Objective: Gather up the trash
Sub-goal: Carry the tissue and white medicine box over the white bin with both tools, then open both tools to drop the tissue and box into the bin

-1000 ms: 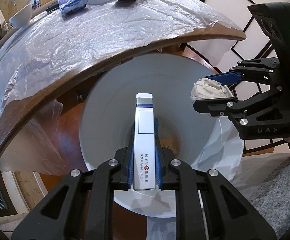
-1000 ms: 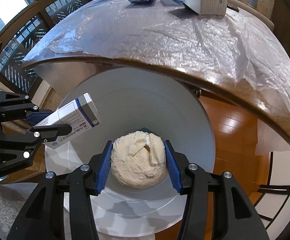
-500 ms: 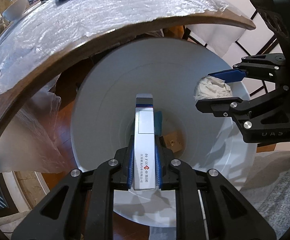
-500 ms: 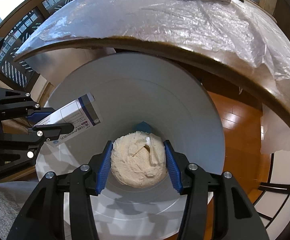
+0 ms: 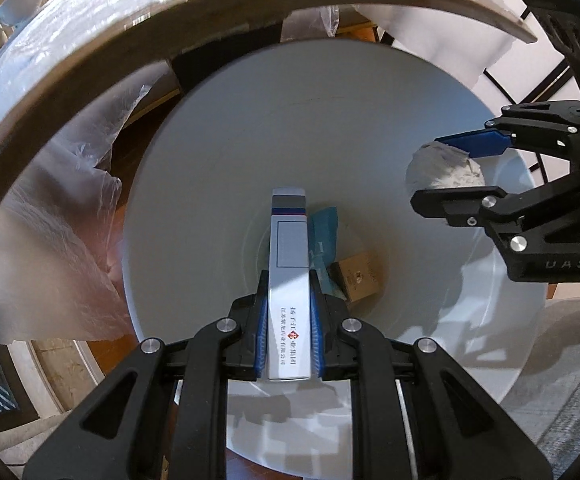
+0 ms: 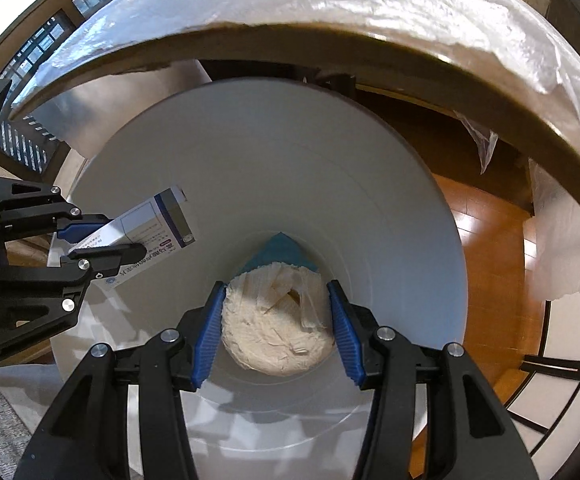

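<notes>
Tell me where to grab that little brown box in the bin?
Come straight down from above, judging by its pose: the small brown cardboard box lies at the bottom of the white bin, beside a teal wrapper. Pinch its two narrow sides, fingers straddling the top face.

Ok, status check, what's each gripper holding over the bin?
Left gripper shut on medicine box. Right gripper shut on tissue wad. Both above white bin, trash already inside. Nothing blocking the drop.

Plastic-covered wooden table [image 6: 369, 46]; white cup [image 5: 20, 2], possibly; wood floor [image 6: 489, 240].
</notes>
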The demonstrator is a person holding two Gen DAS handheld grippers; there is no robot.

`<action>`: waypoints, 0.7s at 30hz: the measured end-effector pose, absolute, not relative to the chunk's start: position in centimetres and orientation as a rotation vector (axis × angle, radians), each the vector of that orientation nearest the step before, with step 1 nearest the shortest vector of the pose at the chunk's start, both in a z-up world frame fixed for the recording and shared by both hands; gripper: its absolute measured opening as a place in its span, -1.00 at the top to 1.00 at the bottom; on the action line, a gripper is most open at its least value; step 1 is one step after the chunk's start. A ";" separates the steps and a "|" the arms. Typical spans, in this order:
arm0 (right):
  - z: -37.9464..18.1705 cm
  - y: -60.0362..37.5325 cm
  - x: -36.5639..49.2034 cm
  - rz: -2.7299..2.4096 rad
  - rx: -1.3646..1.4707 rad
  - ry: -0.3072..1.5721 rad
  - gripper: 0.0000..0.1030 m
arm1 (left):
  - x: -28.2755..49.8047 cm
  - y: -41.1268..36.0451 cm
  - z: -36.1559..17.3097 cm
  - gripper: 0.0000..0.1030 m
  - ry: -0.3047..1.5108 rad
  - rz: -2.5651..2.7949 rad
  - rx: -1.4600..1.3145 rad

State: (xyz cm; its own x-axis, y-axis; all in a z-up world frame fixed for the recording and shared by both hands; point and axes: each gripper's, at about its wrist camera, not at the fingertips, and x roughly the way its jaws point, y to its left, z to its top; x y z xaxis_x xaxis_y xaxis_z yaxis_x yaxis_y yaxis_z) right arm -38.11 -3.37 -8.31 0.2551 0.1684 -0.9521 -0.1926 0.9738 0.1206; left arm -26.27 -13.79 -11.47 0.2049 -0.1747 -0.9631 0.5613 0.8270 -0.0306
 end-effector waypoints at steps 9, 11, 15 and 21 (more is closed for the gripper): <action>-8.8 -3.4 -37.6 0.235 -0.027 1.313 0.03 | -25.5 -14.5 -12.7 0.62 1.299 -0.520 0.370; -8.9 -3.3 -37.6 0.232 -0.029 1.318 0.03 | -25.4 -14.8 -13.0 0.62 1.301 -0.524 0.375; -9.2 -3.4 -37.5 0.231 -0.028 1.325 0.03 | -25.0 -15.3 -13.3 0.62 1.304 -0.528 0.378; -8.9 -3.7 -37.8 0.248 -0.017 1.313 -0.03 | -25.1 -14.7 -12.8 0.43 1.278 -0.554 0.367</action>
State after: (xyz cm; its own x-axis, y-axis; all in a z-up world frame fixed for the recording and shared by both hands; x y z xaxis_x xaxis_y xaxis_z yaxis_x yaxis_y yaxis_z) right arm -37.76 -3.71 -8.94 0.2324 0.1707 -0.9575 -0.1900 0.9735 0.1275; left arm -25.13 -14.68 -12.76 0.1867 -0.1849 -0.9648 0.5779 0.8149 -0.0443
